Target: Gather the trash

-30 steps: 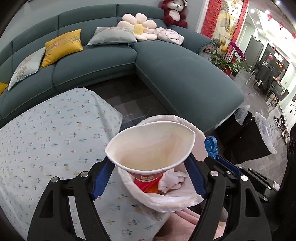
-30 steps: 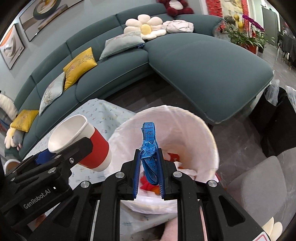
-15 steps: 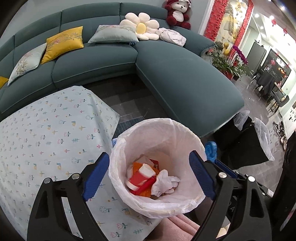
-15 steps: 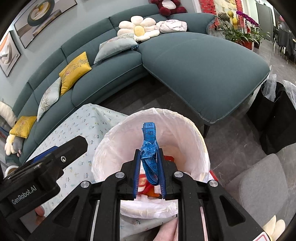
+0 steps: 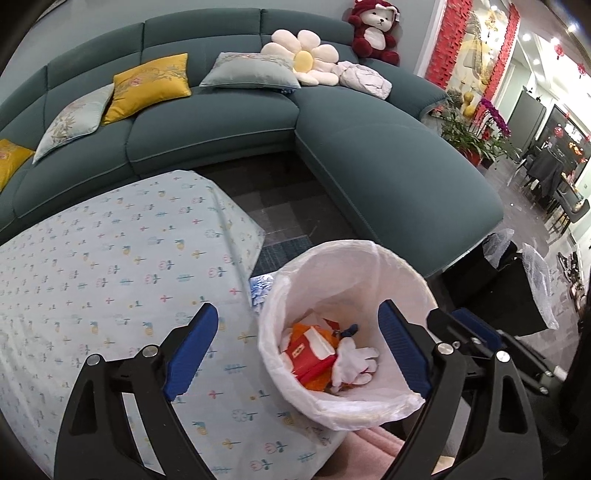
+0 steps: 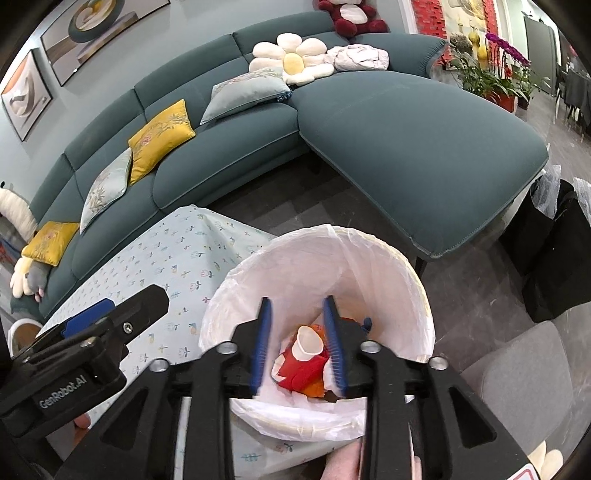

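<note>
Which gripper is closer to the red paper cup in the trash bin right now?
Right. The right gripper hangs open directly over the red paper cup inside the trash bin; the left gripper, also open, straddles the bin's table-side rim.

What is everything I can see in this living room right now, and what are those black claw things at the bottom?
sofa: one, teal, curving round the back of the room
cushions: several, yellow and grey, along the sofa
flower pillow: one, white and yellow, on the sofa corner
teddy bear: one, dark red, on the sofa back
tablecloth: one, pale blue with small prints, on the left
bin: one, lined with a white bag, beside the tablecloth
paper cup: one, red and white, lying in the bin
tissue: crumpled, white, in the bin
left gripper: black with blue pads, jaws wide open
right gripper: black with blue pads, jaws open over the bin
</note>
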Demonstrator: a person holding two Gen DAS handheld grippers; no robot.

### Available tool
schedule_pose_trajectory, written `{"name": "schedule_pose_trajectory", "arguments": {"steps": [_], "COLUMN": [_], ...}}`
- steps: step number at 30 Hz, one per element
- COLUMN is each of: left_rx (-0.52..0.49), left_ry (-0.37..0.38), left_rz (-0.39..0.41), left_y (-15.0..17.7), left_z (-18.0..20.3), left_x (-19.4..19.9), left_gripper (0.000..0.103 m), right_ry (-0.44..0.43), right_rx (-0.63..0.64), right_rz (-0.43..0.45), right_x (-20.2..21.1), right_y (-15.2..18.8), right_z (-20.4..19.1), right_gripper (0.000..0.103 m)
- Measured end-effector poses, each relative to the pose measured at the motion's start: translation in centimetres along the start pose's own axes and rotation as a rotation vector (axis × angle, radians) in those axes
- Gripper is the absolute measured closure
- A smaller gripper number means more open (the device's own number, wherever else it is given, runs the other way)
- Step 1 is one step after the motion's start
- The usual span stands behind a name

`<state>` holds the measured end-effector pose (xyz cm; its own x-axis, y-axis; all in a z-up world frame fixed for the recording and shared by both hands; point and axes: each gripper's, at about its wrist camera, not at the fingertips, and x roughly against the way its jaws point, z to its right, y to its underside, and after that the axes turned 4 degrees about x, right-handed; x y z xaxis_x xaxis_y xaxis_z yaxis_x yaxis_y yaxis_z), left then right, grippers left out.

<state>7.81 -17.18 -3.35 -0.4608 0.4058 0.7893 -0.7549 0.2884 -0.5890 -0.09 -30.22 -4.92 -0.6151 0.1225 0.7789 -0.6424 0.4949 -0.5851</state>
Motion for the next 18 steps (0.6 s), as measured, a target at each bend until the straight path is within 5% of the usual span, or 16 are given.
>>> {"name": "schedule_pose_trajectory", "arguments": {"steps": [18], "left_rx": [0.006], "left_ry": [-0.137], "left_rz": [0.024], "left_y": [2.8], "left_z": [-3.5], "left_x": [3.2], "left_gripper": [0.013], "right_ry": [0.103], "right_rx": [0.159], "right_rz": [-0.004], "right_x": [3.6], "right_y": [2.3], "right_z": [-3.8], "right_gripper": [0.028]}}
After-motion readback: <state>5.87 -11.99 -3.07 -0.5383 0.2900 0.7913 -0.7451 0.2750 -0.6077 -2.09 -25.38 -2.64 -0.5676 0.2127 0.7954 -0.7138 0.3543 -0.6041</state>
